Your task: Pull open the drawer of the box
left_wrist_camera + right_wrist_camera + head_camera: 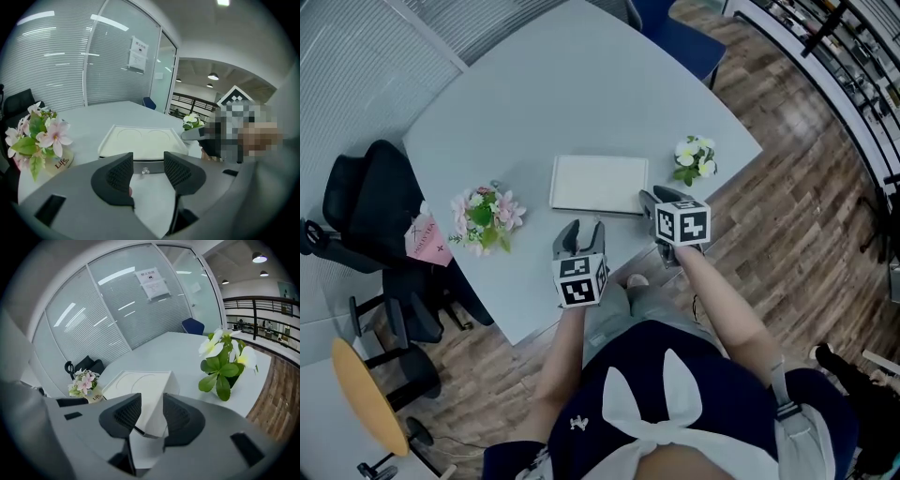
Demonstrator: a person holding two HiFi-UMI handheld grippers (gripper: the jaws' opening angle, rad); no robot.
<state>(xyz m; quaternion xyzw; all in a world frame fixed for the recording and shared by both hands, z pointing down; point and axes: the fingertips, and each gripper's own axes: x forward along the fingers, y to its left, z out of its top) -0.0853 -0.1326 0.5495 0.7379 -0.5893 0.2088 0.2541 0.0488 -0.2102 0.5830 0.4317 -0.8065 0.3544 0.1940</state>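
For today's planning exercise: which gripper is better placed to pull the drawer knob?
Left: the left gripper has open jaws lined up with the knob; the right gripper grips the box corner.

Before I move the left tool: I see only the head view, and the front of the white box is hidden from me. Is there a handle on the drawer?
Observer: Yes. The left gripper view shows a small clear knob in the middle of the drawer front, under the top of the box.
Operator: Is the left tool on it?
Observer: No. The left tool is open. The knob shows in the gap between its jaws, farther ahead and not touched.
Operator: And the right tool?
Observer: In the right gripper view, the right tool appears closed on the box's near corner, one jaw on each face of that corner.
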